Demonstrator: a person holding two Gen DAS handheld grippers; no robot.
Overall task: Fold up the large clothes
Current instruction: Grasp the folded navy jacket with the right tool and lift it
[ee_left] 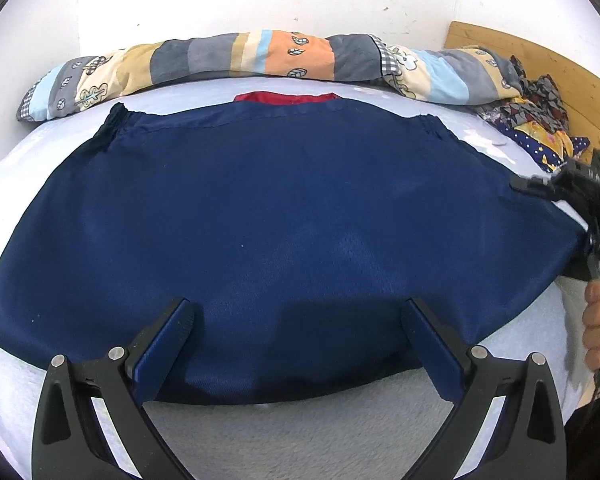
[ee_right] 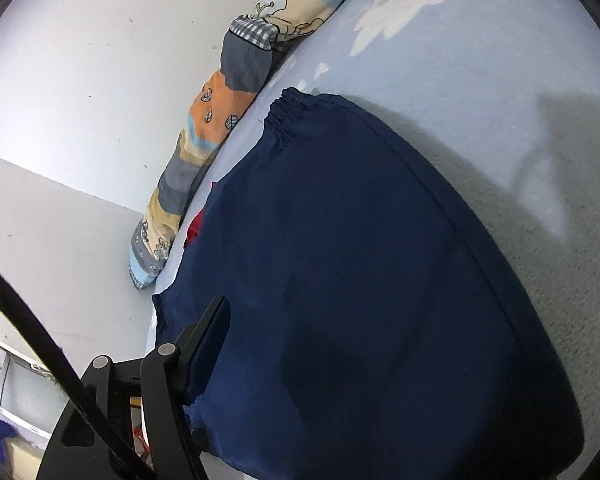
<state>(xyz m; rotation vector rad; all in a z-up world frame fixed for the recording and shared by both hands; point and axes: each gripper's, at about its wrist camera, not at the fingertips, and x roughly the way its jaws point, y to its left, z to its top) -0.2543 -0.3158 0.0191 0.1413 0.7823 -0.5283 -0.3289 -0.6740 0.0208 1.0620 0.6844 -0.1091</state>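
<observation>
A large navy blue garment point(ee_left: 292, 216) lies spread flat on the pale blue bed sheet point(ee_left: 292, 432), with a strip of red fabric point(ee_left: 288, 98) showing at its far edge. My left gripper point(ee_left: 300, 344) is open, its jaws wide apart over the garment's near hem. My right gripper shows at the garment's right edge in the left wrist view point(ee_left: 560, 196). In the right wrist view the garment point(ee_right: 372, 264) fills the frame and covers the gripper; only one finger point(ee_right: 204, 344) shows beside the cloth.
A rolled patchwork quilt point(ee_left: 240, 60) lies along the far edge of the bed against the white wall. A heap of patterned clothes point(ee_left: 536, 116) sits at the far right by a wooden headboard point(ee_left: 560, 64).
</observation>
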